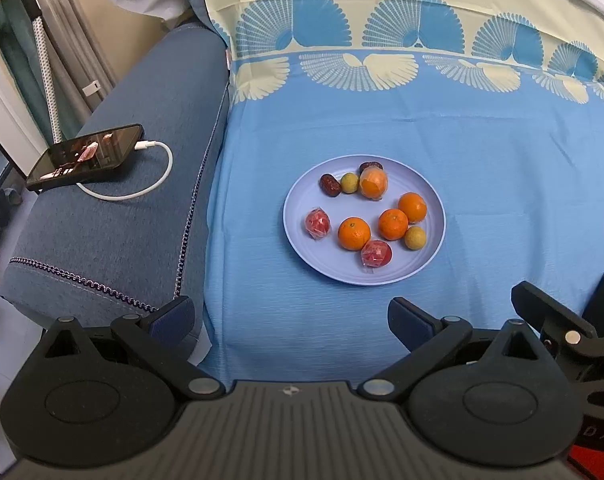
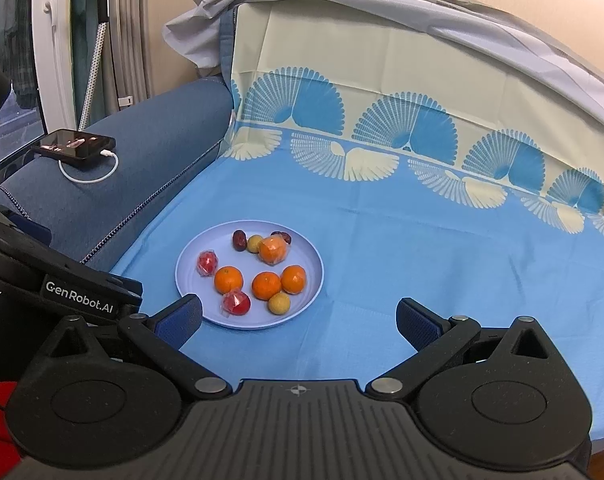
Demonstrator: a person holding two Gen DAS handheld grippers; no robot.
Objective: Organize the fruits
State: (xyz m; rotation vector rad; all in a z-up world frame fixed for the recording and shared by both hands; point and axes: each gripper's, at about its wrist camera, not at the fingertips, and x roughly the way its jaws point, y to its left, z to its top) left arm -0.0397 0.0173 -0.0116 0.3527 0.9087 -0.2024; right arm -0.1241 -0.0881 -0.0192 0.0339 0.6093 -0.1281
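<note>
A pale blue plate (image 1: 302,236) (image 2: 190,280) lies on a blue cloth and holds several fruits: three bare oranges (image 1: 354,233) (image 2: 228,279), a plastic-wrapped orange (image 1: 373,184) (image 2: 273,251), two wrapped red fruits (image 1: 317,223) (image 2: 207,263), two small yellow-green fruits (image 1: 415,237) (image 2: 279,303) and two dark red dates (image 1: 330,185) (image 2: 239,240). My left gripper (image 1: 292,320) is open and empty, hovering in front of the plate. My right gripper (image 2: 300,318) is open and empty, just in front and to the right of the plate. The left gripper's body (image 2: 62,280) shows at the left of the right wrist view.
A phone (image 1: 86,156) (image 2: 76,143) with a white charging cable (image 1: 142,184) lies on the blue sofa armrest (image 1: 122,220) left of the cloth. The patterned cloth runs up the backrest (image 1: 382,32). Blue cloth stretches right of the plate (image 2: 462,260).
</note>
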